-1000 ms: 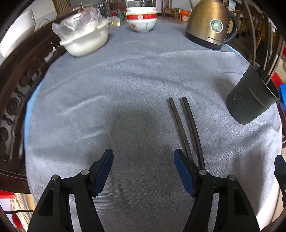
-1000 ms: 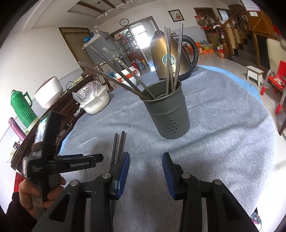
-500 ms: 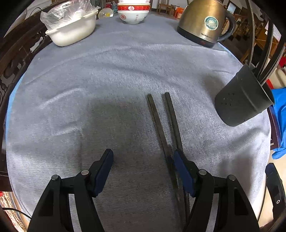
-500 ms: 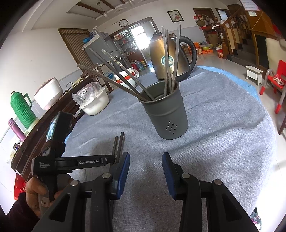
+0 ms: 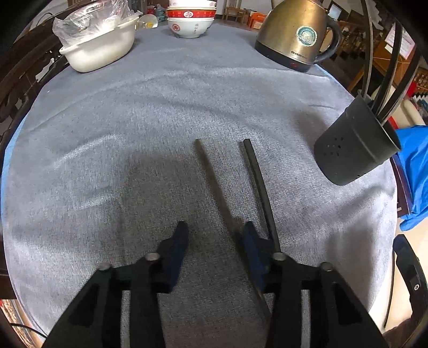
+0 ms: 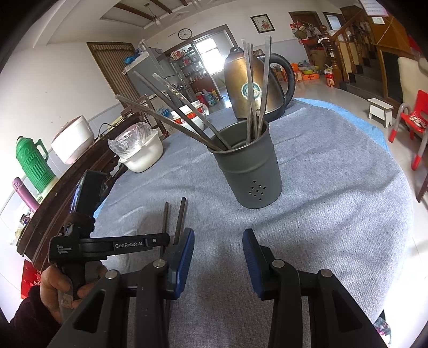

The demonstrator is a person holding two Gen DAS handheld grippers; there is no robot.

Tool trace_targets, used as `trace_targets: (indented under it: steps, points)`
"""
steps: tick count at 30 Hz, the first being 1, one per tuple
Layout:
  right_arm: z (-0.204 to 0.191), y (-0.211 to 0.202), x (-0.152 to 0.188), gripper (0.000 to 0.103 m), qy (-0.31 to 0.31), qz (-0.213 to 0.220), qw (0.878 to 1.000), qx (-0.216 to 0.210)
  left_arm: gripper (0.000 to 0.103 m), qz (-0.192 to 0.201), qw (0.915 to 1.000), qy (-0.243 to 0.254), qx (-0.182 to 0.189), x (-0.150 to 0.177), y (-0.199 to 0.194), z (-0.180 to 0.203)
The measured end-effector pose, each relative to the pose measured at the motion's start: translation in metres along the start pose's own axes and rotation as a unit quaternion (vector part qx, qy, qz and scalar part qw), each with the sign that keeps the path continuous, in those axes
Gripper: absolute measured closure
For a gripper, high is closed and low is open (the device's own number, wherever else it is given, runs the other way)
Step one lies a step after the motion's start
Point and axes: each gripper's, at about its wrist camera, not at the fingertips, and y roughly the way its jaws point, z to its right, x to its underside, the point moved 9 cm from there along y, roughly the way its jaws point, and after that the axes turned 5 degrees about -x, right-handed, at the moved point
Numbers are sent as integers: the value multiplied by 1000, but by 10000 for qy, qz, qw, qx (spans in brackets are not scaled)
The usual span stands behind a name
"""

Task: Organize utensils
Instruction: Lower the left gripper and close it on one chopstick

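Observation:
Two dark chopsticks lie on the grey tablecloth. In the left wrist view the left chopstick (image 5: 214, 184) runs between my left gripper's (image 5: 214, 238) jaws, close to the right pad; the right chopstick (image 5: 260, 187) lies just outside that pad. The jaws are partly closed with a gap, not clamped. A dark grey utensil cup (image 5: 353, 150) holding several chopsticks stands at the right. In the right wrist view the cup (image 6: 248, 174) stands ahead of my open, empty right gripper (image 6: 218, 249), and both chopsticks (image 6: 180, 219) lie to its left.
A gold kettle (image 5: 294, 34) stands at the back right, stacked bowls (image 5: 190, 21) at the back middle, a white pot with a plastic bag (image 5: 99, 45) at the back left. A dark wooden sideboard (image 6: 53, 203) flanks the table's left edge.
My left gripper has moved forward and right over the chopsticks and its jaws have narrowed around the left one. The two chopsticks now lie further apart. My right gripper has stayed put.

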Motion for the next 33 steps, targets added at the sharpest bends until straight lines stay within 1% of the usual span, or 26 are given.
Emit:
trace_targets:
  steps: [1, 2, 3, 6, 7, 9, 12, 19, 24, 26, 27, 28, 30, 33]
  points:
    - [0, 0, 0, 62, -4, -3, 10000, 1, 74, -3, 10000, 19, 82, 0, 0, 0]
    - [-1, 0, 0, 62, -4, -8, 10000, 0, 78, -17, 9998, 36, 202, 0, -1, 0]
    - [0, 0, 0, 62, -6, -5, 10000, 2, 85, -41, 9995, 51, 319, -1, -1, 0]
    - [-1, 0, 0, 62, -20, -6, 10000, 6, 90, -80, 9983, 124, 567, -1, 0, -2]
    - [-1, 0, 0, 62, -22, -6, 10000, 6, 92, -84, 9979, 161, 623, -1, -1, -3]
    - [-1, 0, 0, 62, -29, -1, 10000, 8, 93, -100, 9974, 207, 678, 0, -1, -7]
    - [-1, 0, 0, 62, -34, 6, 10000, 7, 93, -70, 9981, 213, 580, -1, -3, -19]
    - [-4, -3, 2, 62, -65, -23, 10000, -24, 93, 45, 9985, 71, 534, 3, -14, -44]
    - [-8, -6, 3, 62, -117, -46, 9999, -54, 92, 21, 9985, -49, 542, 7, -21, -58]
    - [-8, -5, 4, 56, -108, -72, 9999, -58, 91, 25, 9986, -88, 515, 6, -23, -60]
    - [-8, -5, 5, 56, -96, -83, 9999, -61, 88, 25, 9986, -102, 512, 2, -23, -58]
    - [-9, -4, 6, 56, -93, -105, 9999, -64, 81, 23, 9986, -119, 516, -2, -23, -58]
    - [-10, -3, 7, 56, -126, -116, 9998, -48, 72, 33, 9988, -121, 475, -10, -23, -54]
    - [-14, 0, 7, 56, -196, -135, 9997, -33, 70, -7, 9990, -136, 424, -23, -17, -50]
